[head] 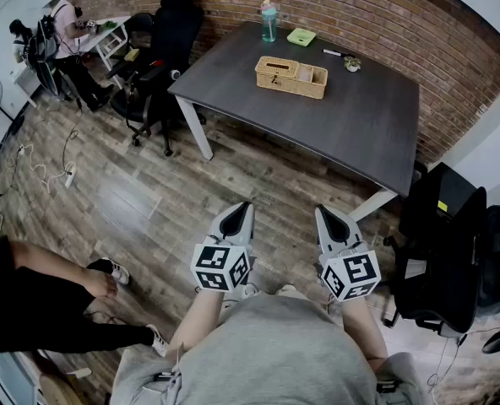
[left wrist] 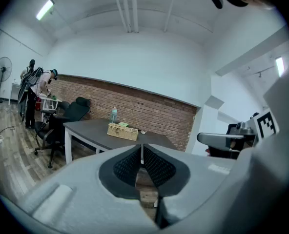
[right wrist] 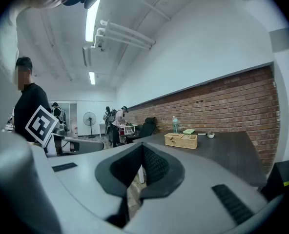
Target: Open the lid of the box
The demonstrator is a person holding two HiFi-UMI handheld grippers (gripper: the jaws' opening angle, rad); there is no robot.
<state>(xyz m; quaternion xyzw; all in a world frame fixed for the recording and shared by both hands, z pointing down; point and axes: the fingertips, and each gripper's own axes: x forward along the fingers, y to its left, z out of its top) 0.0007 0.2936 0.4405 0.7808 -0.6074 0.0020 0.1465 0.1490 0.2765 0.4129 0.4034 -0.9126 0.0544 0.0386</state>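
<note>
A woven wicker box [head: 290, 77] with its lid down on the left half sits on the dark grey table [head: 377, 133], far ahead of me. It also shows small in the left gripper view as the wicker box [left wrist: 122, 131] and in the right gripper view as the wicker box [right wrist: 181, 140]. My left gripper [head: 241, 210] and right gripper [head: 324, 213] are held side by side over the wooden floor, well short of the table. Both have their jaws together with nothing between them.
On the table stand a teal bottle [head: 269, 20], a green pad [head: 301, 36] and a small cup [head: 351, 63]. Black office chairs [head: 161, 53] stand left of the table, another black chair [head: 448, 247] at my right. A person's leg [head: 56, 306] is at lower left.
</note>
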